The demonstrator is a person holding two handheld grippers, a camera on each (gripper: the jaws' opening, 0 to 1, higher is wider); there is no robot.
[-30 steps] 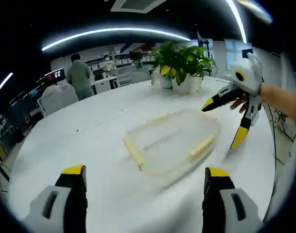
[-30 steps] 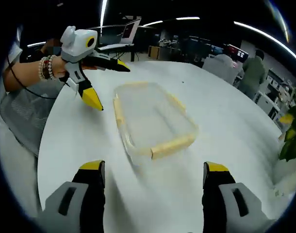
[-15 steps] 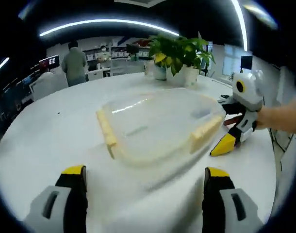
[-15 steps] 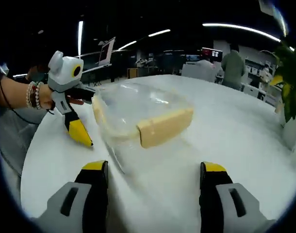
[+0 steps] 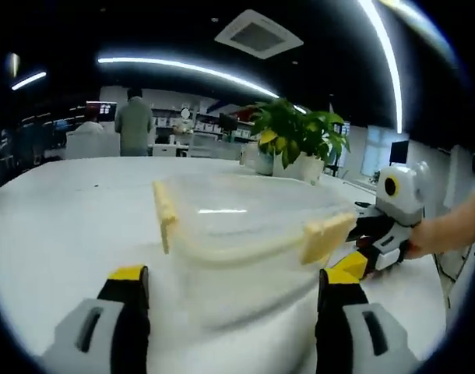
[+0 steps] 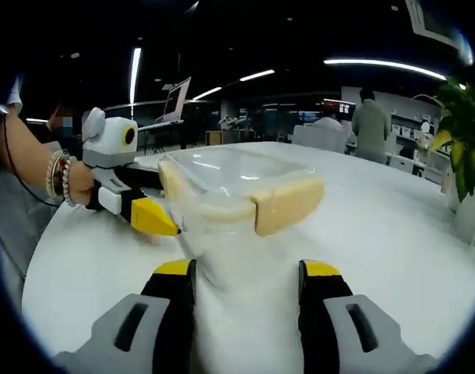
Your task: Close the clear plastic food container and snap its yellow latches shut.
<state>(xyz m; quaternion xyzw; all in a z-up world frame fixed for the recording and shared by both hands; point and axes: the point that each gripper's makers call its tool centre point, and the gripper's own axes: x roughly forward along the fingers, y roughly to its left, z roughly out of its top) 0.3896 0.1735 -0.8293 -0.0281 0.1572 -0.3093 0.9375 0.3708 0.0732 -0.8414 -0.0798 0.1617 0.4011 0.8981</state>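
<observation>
Lid sits on the clear container (image 5: 245, 226) on the table (image 5: 51, 202), dead ahead at 12 o'clock. Yellow latches (image 6: 288, 204) appear unsnapped. My left gripper (image 5: 226, 284) and right gripper (image 6: 241, 276) are open, empty.

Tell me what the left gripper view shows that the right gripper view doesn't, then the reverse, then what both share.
Left gripper view: a ceiling vent, and the other tool reaching in beside the container's end latch.

Right gripper view: a beaded bracelet on the person's wrist, and a monitor in the dark background.

Both: the clear plastic food container with yellow latches on the white round table, a leafy potted plant, and a person standing at the back.
</observation>
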